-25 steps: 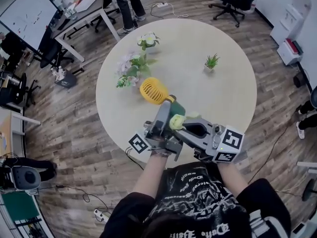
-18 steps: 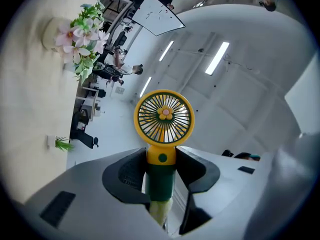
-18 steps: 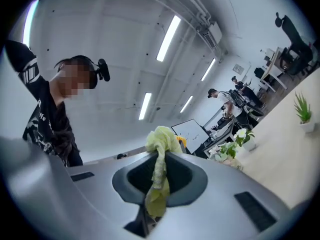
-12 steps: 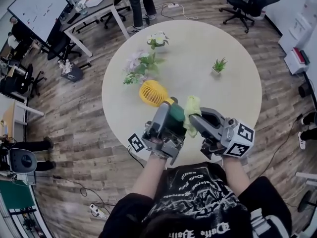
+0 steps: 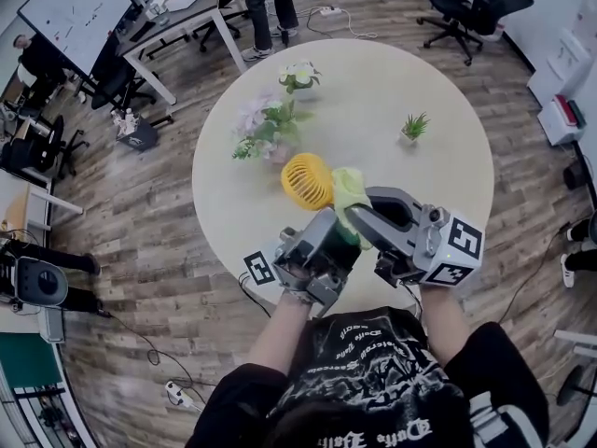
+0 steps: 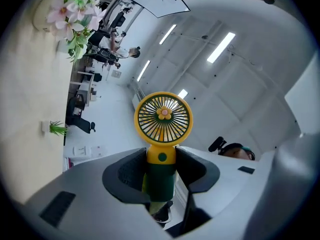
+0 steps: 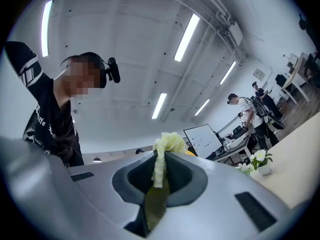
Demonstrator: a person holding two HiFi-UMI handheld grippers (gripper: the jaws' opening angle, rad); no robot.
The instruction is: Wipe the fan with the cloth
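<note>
One fan [image 5: 308,180], one cloth [image 5: 350,189] and two claws are showing, all raised over the near edge of a round bench [image 5: 424,189].

The left claw [image 5: 334,231] is clamping its jaws on the fan's dark green handle, and the left gripper view is showing the pads pressing on both sides of it. The fan is standing up out of the claw, its round yellow grille, with a small flower at the middle, facing the camera.

The right claw [image 5: 353,211] is pinching the yellow-green cloth between its closed jaws. A bunched tuft is sticking out past the tips and a darker tail is hanging down behind them. In the head view the cloth is sitting just beside the right edge of the fan's yellow head; whether they are touching I cannot tell.

Three plants are standing on the bench, well apart from the fan:
- a small pot [image 5: 408,138] is holding a spiky green plant [image 5: 415,122];
- a small white vase [image 7: 265,170] is holding white flowers [image 5: 297,71];
- a bunch of pink flowers [image 5: 256,119] with green leaves, whose container is not showing.
</note>
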